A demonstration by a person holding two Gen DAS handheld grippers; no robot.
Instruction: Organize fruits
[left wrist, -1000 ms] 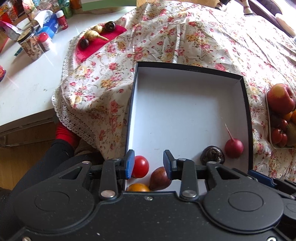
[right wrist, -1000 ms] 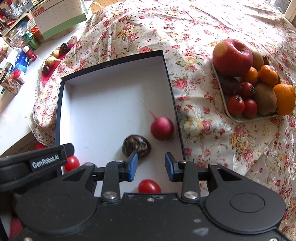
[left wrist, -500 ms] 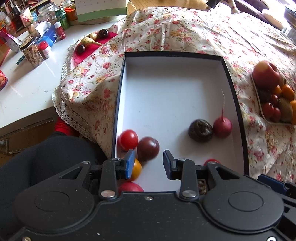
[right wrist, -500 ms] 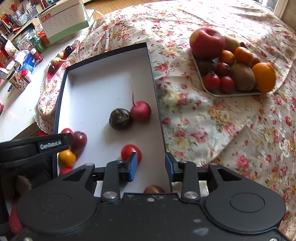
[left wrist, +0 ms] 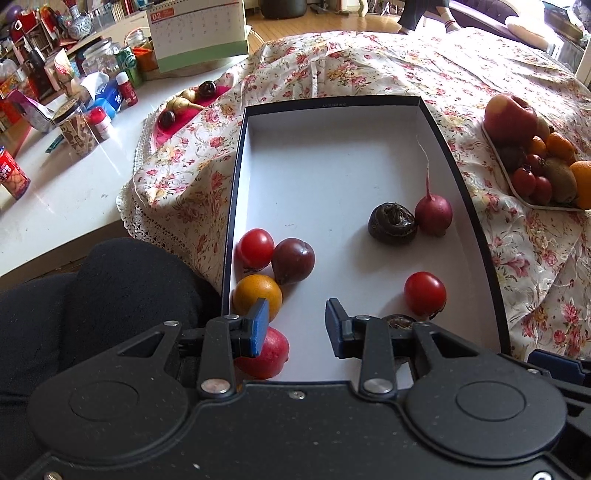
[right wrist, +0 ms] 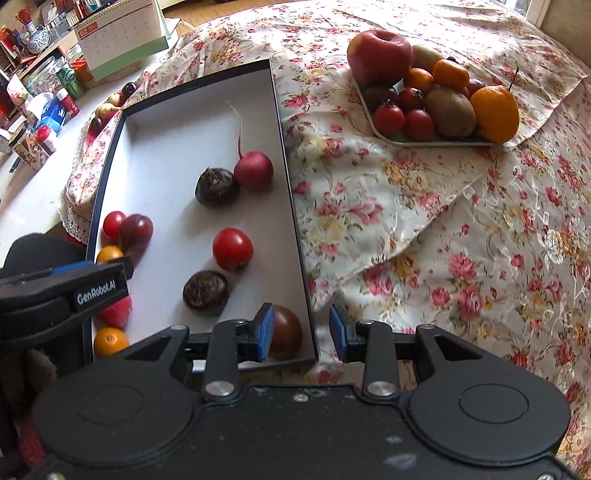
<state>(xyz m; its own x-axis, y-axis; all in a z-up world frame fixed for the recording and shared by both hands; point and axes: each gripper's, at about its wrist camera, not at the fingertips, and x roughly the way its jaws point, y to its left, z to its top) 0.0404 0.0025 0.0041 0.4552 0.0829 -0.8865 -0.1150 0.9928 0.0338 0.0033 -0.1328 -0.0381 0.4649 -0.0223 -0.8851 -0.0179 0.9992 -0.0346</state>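
Note:
A black-rimmed white box point(left wrist: 332, 155) point(right wrist: 166, 147) lies on the floral cloth. In it are a radish point(left wrist: 433, 215) point(right wrist: 253, 170), a dark water chestnut point(left wrist: 392, 223) point(right wrist: 216, 186), red tomatoes point(left wrist: 424, 293) point(right wrist: 232, 248), a dark plum point(left wrist: 293, 260) point(right wrist: 136, 230) and small oranges point(left wrist: 257, 296) point(right wrist: 109, 341). My left gripper point(left wrist: 295, 325) is open and empty above the box's near end. My right gripper point(right wrist: 301, 330) is open and empty over the box's near right corner, beside a dark tomato point(right wrist: 286, 332). A tray of fruit point(right wrist: 436, 140) point(left wrist: 532, 201) holds an apple point(right wrist: 380, 55), kiwis, tomatoes and oranges.
A white counter point(left wrist: 55, 206) at the left carries jars, bottles and a desk calendar point(left wrist: 199, 35). A red mat point(left wrist: 184, 110) there holds small dark and tan pieces. My dark-clothed knee point(left wrist: 110, 295) is at the lower left. Floral cloth point(right wrist: 461, 258) spreads to the right.
Both grippers have pulled back and risen from the box, so more of it and its fruit shows. Both stay open and empty. The fruit has not moved.

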